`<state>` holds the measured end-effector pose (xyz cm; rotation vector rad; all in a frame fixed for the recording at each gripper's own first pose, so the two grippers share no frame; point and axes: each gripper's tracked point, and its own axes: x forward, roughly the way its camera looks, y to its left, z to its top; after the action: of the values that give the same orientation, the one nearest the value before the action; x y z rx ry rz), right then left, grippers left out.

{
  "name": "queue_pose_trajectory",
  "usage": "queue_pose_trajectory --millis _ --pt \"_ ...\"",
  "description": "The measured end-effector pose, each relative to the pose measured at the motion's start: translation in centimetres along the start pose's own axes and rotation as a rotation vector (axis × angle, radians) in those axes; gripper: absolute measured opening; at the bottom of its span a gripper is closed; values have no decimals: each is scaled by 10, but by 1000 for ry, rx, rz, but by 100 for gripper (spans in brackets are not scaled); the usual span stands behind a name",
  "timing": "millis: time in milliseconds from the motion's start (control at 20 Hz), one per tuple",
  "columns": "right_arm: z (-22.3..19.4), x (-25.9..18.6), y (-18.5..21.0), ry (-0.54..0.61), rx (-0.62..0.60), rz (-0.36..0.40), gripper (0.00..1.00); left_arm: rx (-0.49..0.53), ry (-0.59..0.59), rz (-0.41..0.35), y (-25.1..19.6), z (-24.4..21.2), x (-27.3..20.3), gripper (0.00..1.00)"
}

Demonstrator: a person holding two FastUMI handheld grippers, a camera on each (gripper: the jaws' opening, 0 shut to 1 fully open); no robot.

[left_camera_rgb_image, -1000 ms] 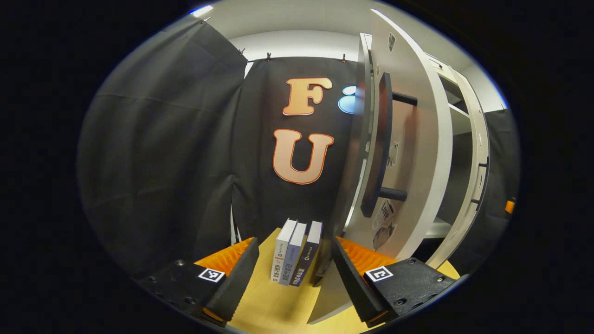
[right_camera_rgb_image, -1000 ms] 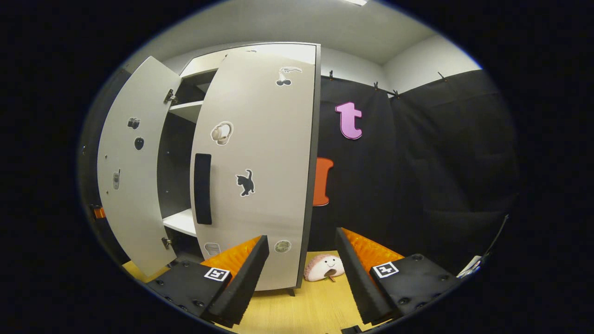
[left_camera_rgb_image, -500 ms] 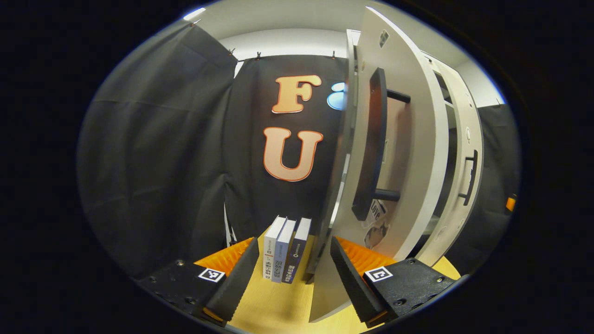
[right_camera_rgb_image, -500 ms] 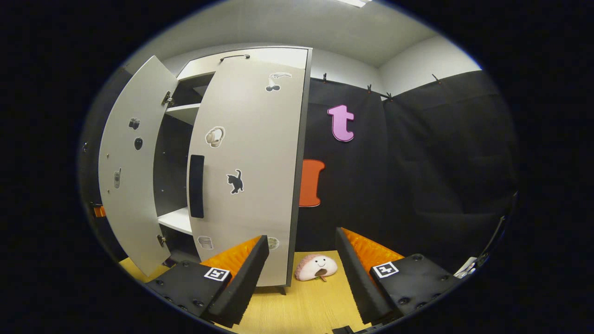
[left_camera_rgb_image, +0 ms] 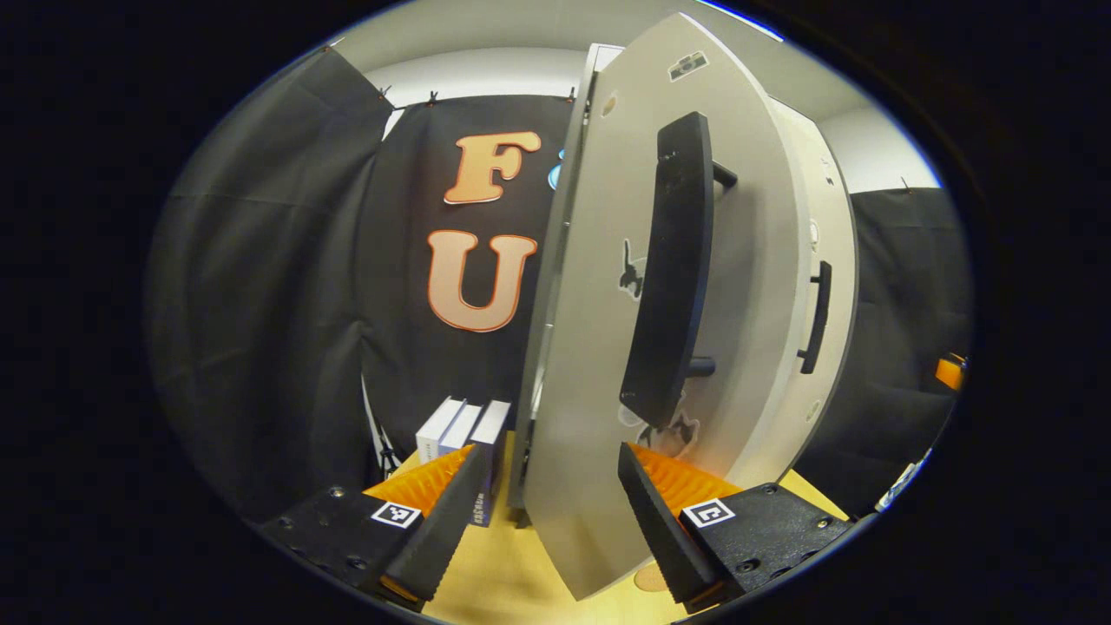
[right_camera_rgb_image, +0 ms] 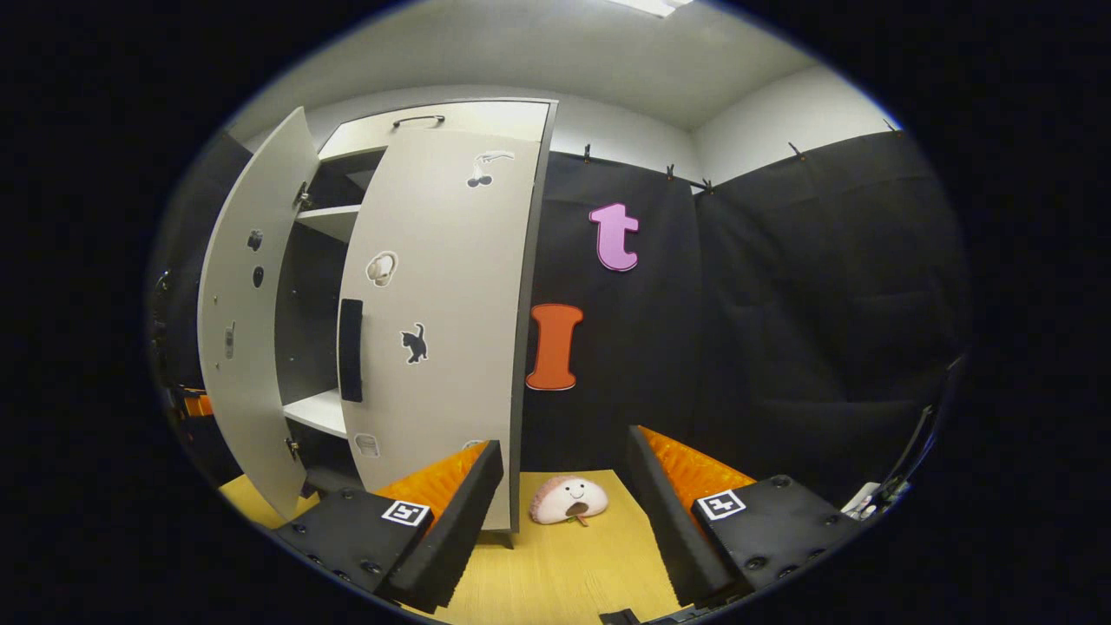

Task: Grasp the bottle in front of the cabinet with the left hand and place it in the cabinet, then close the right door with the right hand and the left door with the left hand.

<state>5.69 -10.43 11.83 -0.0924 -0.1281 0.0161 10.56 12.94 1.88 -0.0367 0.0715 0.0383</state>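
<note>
In the left gripper view the cabinet's left door [left_camera_rgb_image: 590,347] stands close in front of me, its long black handle [left_camera_rgb_image: 668,269] facing me. My left gripper [left_camera_rgb_image: 551,512] is open, and the door's lower edge sits between its fingers. I cannot tell if they touch it. Beyond it is the right door [left_camera_rgb_image: 829,286] with its own black handle [left_camera_rgb_image: 814,317]. In the right gripper view the right door [right_camera_rgb_image: 443,312] looks almost shut, and the left door [right_camera_rgb_image: 239,338] stands wide open, with a white shelf [right_camera_rgb_image: 317,412] between them. My right gripper [right_camera_rgb_image: 564,521] is open and holds nothing.
Three books [left_camera_rgb_image: 460,425] stand upright on the wooden table [left_camera_rgb_image: 495,573], left of the cabinet. A pink plush toy [right_camera_rgb_image: 568,501] lies on the table [right_camera_rgb_image: 564,573] to the right of the cabinet, just beyond my right gripper.
My left gripper has moved in and around to the outer face of the left door, which now looms larger. The right door has swung further shut. My right gripper has drawn back to the right.
</note>
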Motion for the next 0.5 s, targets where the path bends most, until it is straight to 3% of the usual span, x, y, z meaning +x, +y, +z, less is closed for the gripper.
queue_pose_trajectory --millis 150,350,500 --pt "0 -9 -16 -3 -1 -27 96 23 -2 -22 -15 -1 6 92" --pt "-1 -22 -37 -4 -3 -65 96 30 5 -53 -35 -3 15 97" --pt "-4 -28 -46 0 2 -79 96 -1 13 -116 -60 -8 26 94"
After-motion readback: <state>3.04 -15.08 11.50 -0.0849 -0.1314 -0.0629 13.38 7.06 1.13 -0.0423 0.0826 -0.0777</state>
